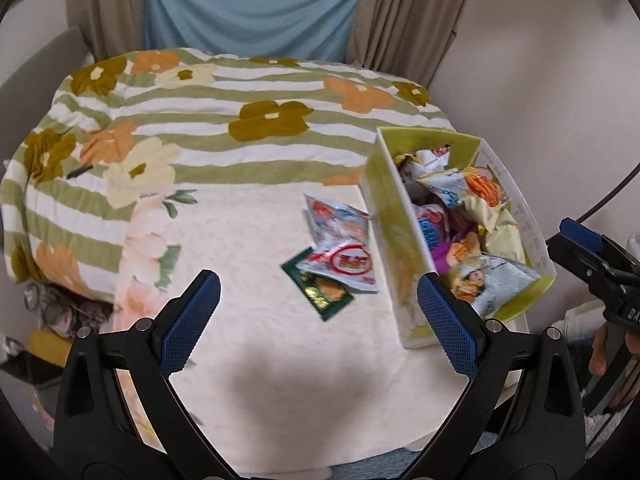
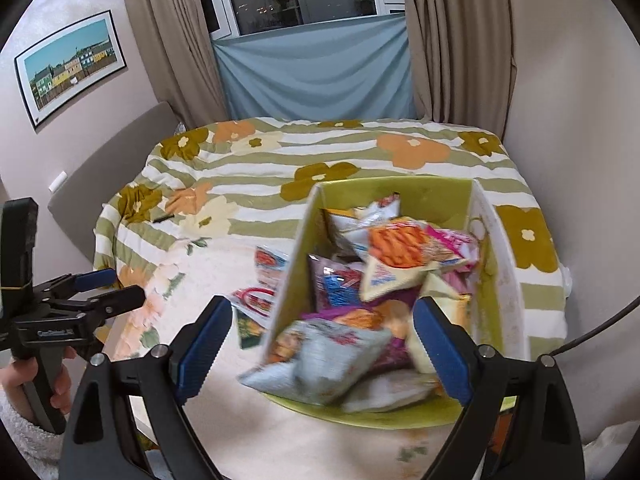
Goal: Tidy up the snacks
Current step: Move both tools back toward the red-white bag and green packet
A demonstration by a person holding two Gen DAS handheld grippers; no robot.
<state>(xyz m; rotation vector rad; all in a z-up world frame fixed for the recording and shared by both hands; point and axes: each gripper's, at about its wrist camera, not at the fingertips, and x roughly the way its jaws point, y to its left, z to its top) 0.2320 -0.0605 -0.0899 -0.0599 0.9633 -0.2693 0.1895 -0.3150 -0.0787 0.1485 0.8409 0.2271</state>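
Most snacks already sitting in green box [image 2: 404, 196], piled up just ahead of right gripper [image 2: 320, 344]. Right gripper gaping wide, holding nothing. Left gripper [image 1: 318, 312] also standing wide open, empty. Three loose packets [image 1: 340, 252] lying on pale cloth [image 1: 240, 248] ahead of left gripper, beside box's left wall, still needing boxing.

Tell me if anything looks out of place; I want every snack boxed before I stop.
Three snack packets lie loose on the cream cloth just left of the green box, outside it. One grey packet droops over the box's near edge.
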